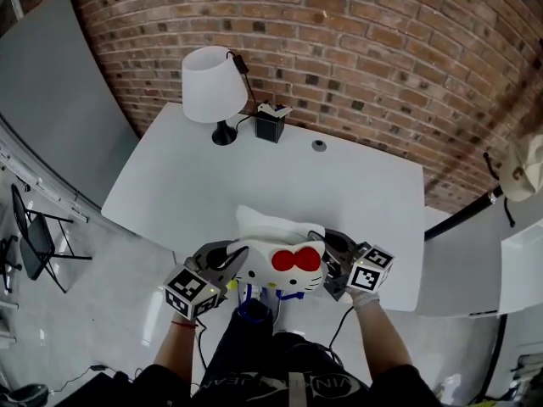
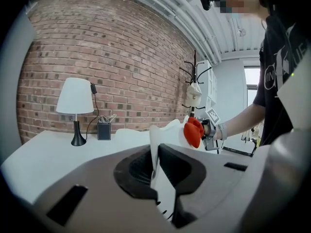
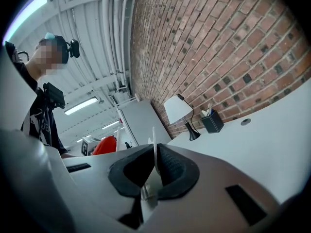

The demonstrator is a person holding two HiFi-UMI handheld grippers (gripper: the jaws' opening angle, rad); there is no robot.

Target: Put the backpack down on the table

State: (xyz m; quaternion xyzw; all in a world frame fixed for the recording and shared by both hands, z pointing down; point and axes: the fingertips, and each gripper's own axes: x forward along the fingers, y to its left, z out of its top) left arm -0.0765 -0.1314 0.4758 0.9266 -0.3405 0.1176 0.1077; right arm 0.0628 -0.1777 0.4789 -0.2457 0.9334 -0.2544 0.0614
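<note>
Clamped from both sides between two tongs: soft white cat-face backpack with a red bow (image 1: 276, 261), at the edge of the white tabletop (image 1: 365, 202) farthest from the white-shaded, black-stemmed lamp (image 1: 214, 87). Shut on a white fabric edge of the backpack, on the side nearer the lamp: left tongs (image 1: 231, 268). Pinched on a thin white edge, on the side farther from the lamp: right tongs (image 1: 333, 259). Impossible to tell whether resting on the tabletop or held above it. Just beside the lamp: small black pen holder (image 1: 270, 125).
</note>
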